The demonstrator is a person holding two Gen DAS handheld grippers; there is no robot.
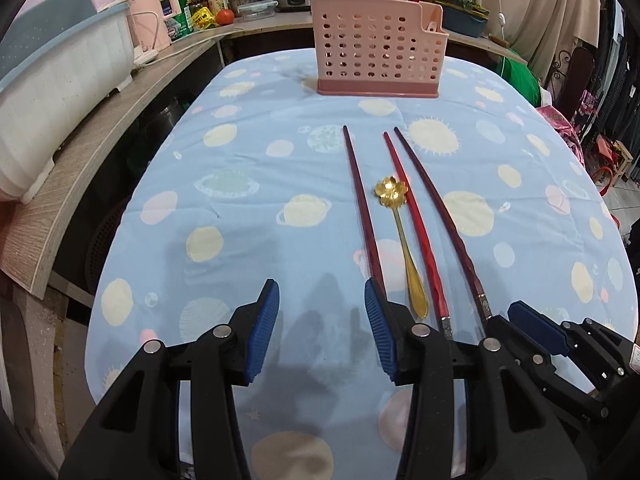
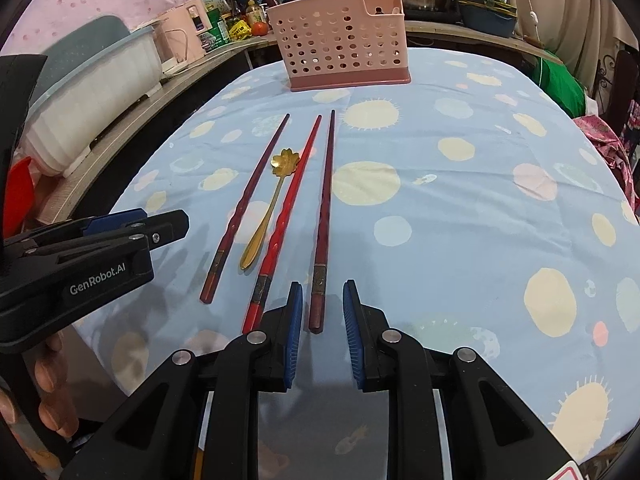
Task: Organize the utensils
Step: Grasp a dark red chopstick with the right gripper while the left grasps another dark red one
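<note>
Your right gripper gaped empty astride the dark maroon wooden chopstick's near end, your left gripper released, just left of its twin.

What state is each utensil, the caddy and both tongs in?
Left dark chopstick: flat on cloth, untouched.
Gold flower spoon: flat, bowl toward caddy.
Red chopstick: flat.
Right dark chopstick: flat.
Pink caddy: upright.
Left tongs: open, empty.
Right tongs: open, straddling right chopstick's end.

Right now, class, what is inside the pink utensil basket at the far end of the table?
Through the holes of the pink utensil basket no utensil shows. Something small and pale peeks up in its side compartment; the basket's floor is hidden.
</note>
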